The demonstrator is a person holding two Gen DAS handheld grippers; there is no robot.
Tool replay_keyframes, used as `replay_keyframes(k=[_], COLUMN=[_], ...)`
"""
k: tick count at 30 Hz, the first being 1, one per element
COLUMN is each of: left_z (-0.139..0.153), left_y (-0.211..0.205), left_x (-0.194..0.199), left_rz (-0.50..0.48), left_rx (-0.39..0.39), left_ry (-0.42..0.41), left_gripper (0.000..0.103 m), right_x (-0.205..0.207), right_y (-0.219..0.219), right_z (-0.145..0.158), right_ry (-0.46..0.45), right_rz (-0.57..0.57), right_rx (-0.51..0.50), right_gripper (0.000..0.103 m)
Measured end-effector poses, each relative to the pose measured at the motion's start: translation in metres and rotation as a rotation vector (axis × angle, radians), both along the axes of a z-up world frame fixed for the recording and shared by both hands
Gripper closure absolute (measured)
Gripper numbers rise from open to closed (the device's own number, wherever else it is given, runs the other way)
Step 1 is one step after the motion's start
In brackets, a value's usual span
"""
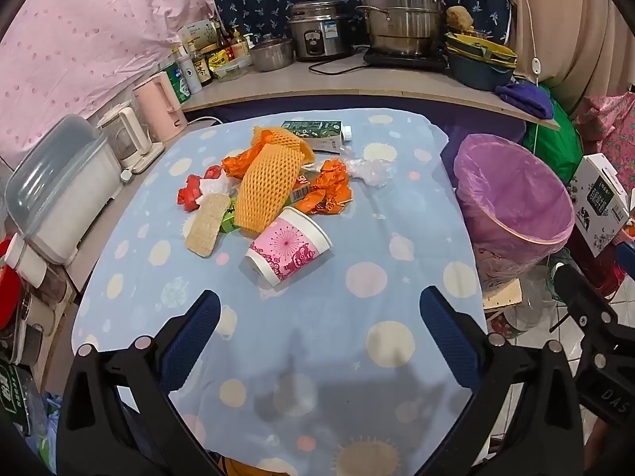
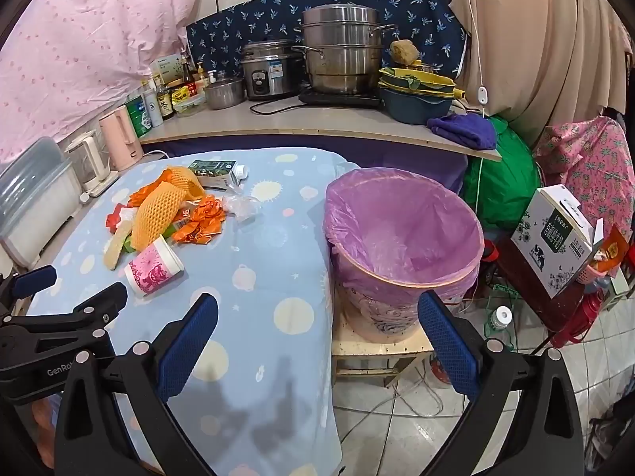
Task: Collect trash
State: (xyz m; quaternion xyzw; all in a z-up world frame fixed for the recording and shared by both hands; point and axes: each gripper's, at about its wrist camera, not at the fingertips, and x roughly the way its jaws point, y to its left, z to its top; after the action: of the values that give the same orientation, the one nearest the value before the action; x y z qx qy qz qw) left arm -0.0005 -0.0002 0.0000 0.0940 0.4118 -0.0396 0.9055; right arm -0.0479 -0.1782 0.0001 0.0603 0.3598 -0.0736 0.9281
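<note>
A pile of trash lies on the blue dotted tablecloth (image 1: 357,357): a pink paper cup (image 1: 287,252) on its side, an orange foam net (image 1: 268,182), a cracker (image 1: 206,224), orange wrappers (image 1: 327,192), a red wrapper (image 1: 190,194), clear plastic (image 1: 369,170) and a green carton (image 1: 317,135). The bin with a purple liner (image 1: 516,198) stands right of the table; it also shows in the right wrist view (image 2: 405,238). My left gripper (image 1: 319,309) is open and empty, short of the cup. My right gripper (image 2: 317,313) is open and empty, over the table's right edge by the bin. The cup (image 2: 154,265) lies to its left.
Kettles (image 1: 158,107) and a plastic container (image 1: 55,190) line the table's left side. A counter (image 1: 357,79) behind holds pots, bottles and bowls. A printed box (image 2: 555,238), a bottle (image 2: 500,317) and cables are on the tiled floor right of the bin.
</note>
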Motion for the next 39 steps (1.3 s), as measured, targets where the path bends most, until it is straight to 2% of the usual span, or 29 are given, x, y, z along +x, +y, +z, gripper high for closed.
replay_keyframes(k=[39], left_z=[0.0032], left_y=[-0.0020], left_x=[-0.0041], left_rz=[0.002], left_rx=[0.012], left_ry=[-0.004], left_gripper=[0.007], right_x=[-0.0009], right_y=[0.0014], right_z=[-0.0050], right_ry=[0.006], right_rz=[0.005], right_rx=[0.009], right_gripper=[0.006])
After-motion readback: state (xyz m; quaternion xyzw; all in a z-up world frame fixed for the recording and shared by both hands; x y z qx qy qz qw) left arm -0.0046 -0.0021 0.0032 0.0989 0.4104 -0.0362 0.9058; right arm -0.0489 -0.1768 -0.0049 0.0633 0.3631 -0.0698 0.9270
